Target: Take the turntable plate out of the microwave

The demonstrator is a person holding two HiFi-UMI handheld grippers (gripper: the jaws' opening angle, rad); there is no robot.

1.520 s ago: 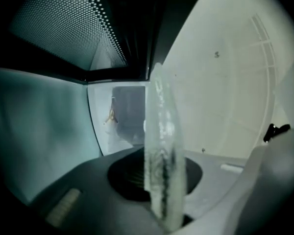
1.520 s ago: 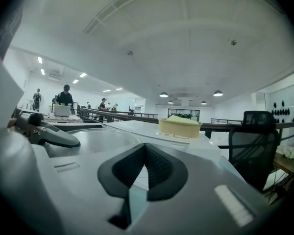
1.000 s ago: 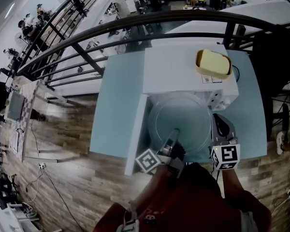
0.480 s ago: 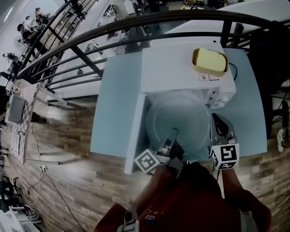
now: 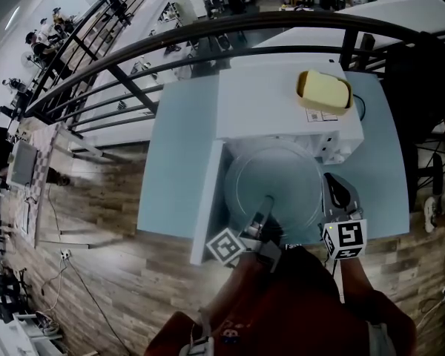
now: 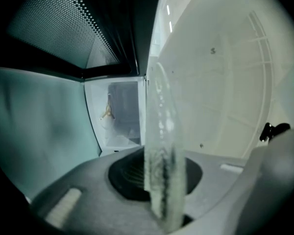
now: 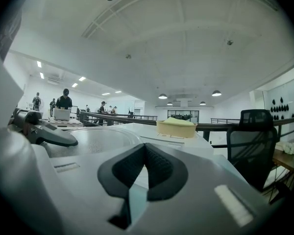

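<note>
Withdrawal looks nearly done — the left gripper [image 5: 265,203], pinched close on the turntable plate's [image 5: 274,180] near rim, holds it just before the microwave [image 5: 282,106], the right gripper [image 5: 335,185] beside, jaws together and empty — next, likely a level carry clear.

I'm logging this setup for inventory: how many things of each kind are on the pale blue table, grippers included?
White microwave oven: 1
Round clear glass turntable plate: 1
Yellow rectangular block in a tan tray: 1
Handheld two-jaw grippers: 2 (left gripper, right gripper)
Total: 5
</note>
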